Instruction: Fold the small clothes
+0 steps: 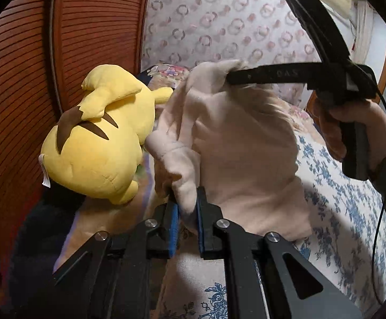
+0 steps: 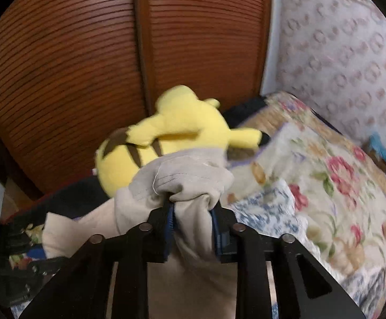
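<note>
Two grippers, one garment between them. In the left wrist view the left gripper [image 1: 187, 207] sits at lower centre, its blue-padded jaws narrow and pinched on a bunched edge of the pale pink garment [image 1: 240, 143]. The cloth rises from there toward upper centre, where the right gripper [image 1: 231, 77] grips its far edge; a hand [image 1: 352, 122] on that tool's handle shows at the right of the frame.

The right wrist view shows the right gripper's jaws a little wider, clamped around a thick wad of the same cloth at lower centre.

Long axis of the garment: runs gripper to gripper, lower centre to upper centre in the left view, hanging slack and rumpled, above the floral bedspread [image 1: 347, 212].

The yellow plush toy [image 1: 99, 143] lies just beside the cloth, at middle left, against the slatted wooden door [image 1: 28, 79].

Judgement: the next lay-down wants the open bedspread at right, away from the toy; neither hand is clearly nearer.
</note>
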`<state>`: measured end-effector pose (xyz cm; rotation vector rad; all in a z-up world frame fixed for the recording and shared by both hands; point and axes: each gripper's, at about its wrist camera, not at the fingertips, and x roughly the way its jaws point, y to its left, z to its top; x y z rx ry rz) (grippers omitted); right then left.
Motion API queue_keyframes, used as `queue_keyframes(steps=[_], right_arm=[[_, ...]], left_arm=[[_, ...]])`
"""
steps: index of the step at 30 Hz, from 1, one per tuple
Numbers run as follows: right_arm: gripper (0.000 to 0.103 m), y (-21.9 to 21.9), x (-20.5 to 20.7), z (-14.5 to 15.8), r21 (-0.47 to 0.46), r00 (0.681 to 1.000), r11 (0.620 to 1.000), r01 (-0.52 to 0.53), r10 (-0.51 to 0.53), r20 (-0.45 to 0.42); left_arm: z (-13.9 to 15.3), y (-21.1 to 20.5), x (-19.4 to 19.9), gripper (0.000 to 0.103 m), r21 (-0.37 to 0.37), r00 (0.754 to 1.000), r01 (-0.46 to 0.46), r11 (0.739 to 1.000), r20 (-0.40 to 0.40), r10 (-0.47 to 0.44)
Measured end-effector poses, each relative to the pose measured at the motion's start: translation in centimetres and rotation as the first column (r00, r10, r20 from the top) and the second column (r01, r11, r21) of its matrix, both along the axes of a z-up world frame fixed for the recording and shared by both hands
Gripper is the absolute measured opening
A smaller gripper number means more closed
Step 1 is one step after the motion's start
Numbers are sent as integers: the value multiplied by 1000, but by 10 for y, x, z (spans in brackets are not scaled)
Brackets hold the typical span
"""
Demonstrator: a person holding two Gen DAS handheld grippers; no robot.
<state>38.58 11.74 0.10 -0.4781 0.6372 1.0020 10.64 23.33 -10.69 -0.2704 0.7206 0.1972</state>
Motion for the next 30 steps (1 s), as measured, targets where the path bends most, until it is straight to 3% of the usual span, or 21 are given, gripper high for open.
queue_keyframes(steps=[2, 4, 6, 9, 11, 14, 20, 23, 26, 30], right_arm=[[46, 2, 11, 2, 20, 999, 999, 46, -46, -9], [54, -11, 12, 6, 47, 998, 997, 56, -55, -7], [60, -22, 11, 9, 56, 997, 995, 79, -80, 18], [60, -42, 0, 11, 84, 994, 990, 109, -110, 6], [60, -51, -8, 5, 98, 991, 986, 133, -134, 0], [60, -78, -33, 5, 107, 985, 979, 173, -175, 8], [62, -135, -94, 10, 153, 974, 963, 222, -225, 6], [74, -170, -128, 16, 192, 967, 949, 249, -256, 9], [80, -194, -153, 15, 213, 948, 929, 304, -317, 30], [80, -223, -187, 18, 232, 916, 897, 377, -399, 51]], left_arm=[[2, 1, -2, 27, 9, 1000, 1, 1000, 6, -1], [5, 2, -5, 40, 3, 1000, 8, 1000, 29, -8], [11, 3, -9, 42, -3, 998, 11, 1000, 58, -11], [20, -3, -11, 51, 4, 997, 24, 1000, 79, -24], [26, -8, -13, 69, 17, 994, 28, 999, 103, -30], [36, -19, -13, 77, 35, 991, 49, 998, 124, -53], [56, -50, -13, 78, 102, 986, 71, 992, 143, -85], [64, -71, -15, 78, 122, 981, 98, 988, 158, -116], [68, -90, -17, 78, 123, 975, 131, 984, 164, -150], [74, -116, -19, 78, 136, 966, 168, 976, 173, -191]])
